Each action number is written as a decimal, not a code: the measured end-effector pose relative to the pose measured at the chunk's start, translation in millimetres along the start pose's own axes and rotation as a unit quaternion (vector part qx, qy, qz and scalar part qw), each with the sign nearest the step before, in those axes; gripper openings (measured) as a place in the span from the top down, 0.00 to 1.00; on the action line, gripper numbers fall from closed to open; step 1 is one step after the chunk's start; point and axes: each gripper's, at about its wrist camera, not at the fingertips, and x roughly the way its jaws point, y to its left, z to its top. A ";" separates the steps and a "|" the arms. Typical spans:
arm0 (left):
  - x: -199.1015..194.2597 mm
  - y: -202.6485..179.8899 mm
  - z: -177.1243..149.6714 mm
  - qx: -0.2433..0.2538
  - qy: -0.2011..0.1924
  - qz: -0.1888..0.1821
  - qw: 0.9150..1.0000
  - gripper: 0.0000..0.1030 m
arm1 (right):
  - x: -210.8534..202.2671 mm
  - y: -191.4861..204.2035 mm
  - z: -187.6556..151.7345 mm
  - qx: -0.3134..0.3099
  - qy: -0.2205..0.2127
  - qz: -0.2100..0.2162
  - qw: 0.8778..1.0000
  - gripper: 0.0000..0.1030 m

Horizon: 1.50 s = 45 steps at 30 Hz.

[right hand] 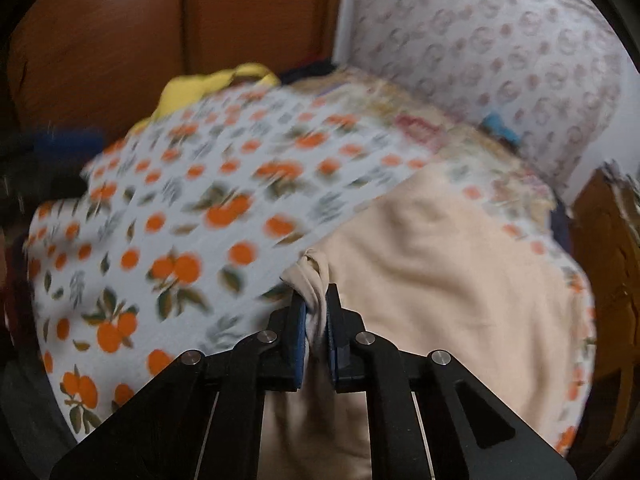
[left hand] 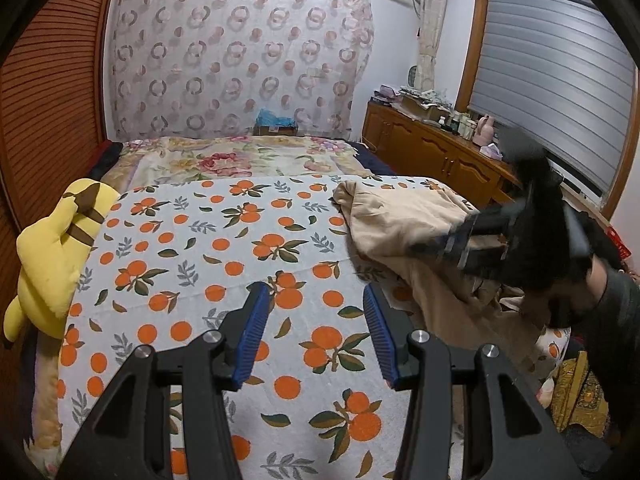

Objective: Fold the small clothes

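The bed (left hand: pixel 208 240) is covered with a white sheet printed with oranges and leaves, and farther back a flowered quilt (left hand: pixel 240 158) lies across it. A yellow plush toy (left hand: pixel 52 256) lies at the left edge of the bed, against the brown slatted wall. Behind the bed hangs a curtain (left hand: pixel 240 56) with ring patterns, and a blue thing sits at its foot, too small to name. On the right a wooden cabinet (left hand: pixel 432 148) stands under the window with the grey blind (left hand: pixel 552 80); its top is crowded with boxes, bottles and other small things. The beige garment (left hand: pixel 400 224) lies crumpled on the right part of the bed, on the orange sheet. The left tongs (left hand: pixel 316 336) hover over the bare sheet, about half open, with nothing between the blue pads. The right tongs (right hand: pixel 316 320) are closed on a bunched edge of the beige garment (right hand: pixel 440 280), and the cloth is pinched between the pads. In the left wrist view the right tongs (left hand: pixel 432 246) appear blurred over the garment, with a dark sleeve (left hand: pixel 616 304) behind them.
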 end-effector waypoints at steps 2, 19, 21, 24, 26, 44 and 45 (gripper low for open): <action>1.9 -3.8 -0.6 0.003 0.001 -0.002 1.000 0.54 | -16.7 -24.7 7.7 0.016 -0.021 -0.019 0.999 0.95; 17.3 -22.2 -6.5 0.018 0.019 -0.019 0.999 0.54 | -2.4 -227.2 11.9 0.141 0.029 -0.261 0.954 0.78; 19.2 -24.8 -7.8 0.018 0.020 -0.023 0.999 0.54 | -3.8 -227.8 2.9 0.144 0.035 -0.245 0.958 0.73; 21.7 -28.3 -8.1 0.019 0.022 -0.026 0.999 0.54 | -18.9 -214.4 -6.8 0.126 0.031 -0.239 0.962 0.69; 23.4 -30.4 -8.8 0.021 0.024 -0.029 0.999 0.54 | -31.7 -200.9 -11.8 0.127 0.021 -0.223 0.966 0.61; 38.9 -66.4 -19.9 0.053 0.047 -0.051 0.996 0.54 | -82.1 -48.1 -98.3 0.104 -0.019 -0.079 0.991 0.50; 39.1 -67.1 -20.2 0.053 0.047 -0.052 0.996 0.54 | -80.5 -45.1 -100.3 0.104 -0.018 -0.080 0.991 0.49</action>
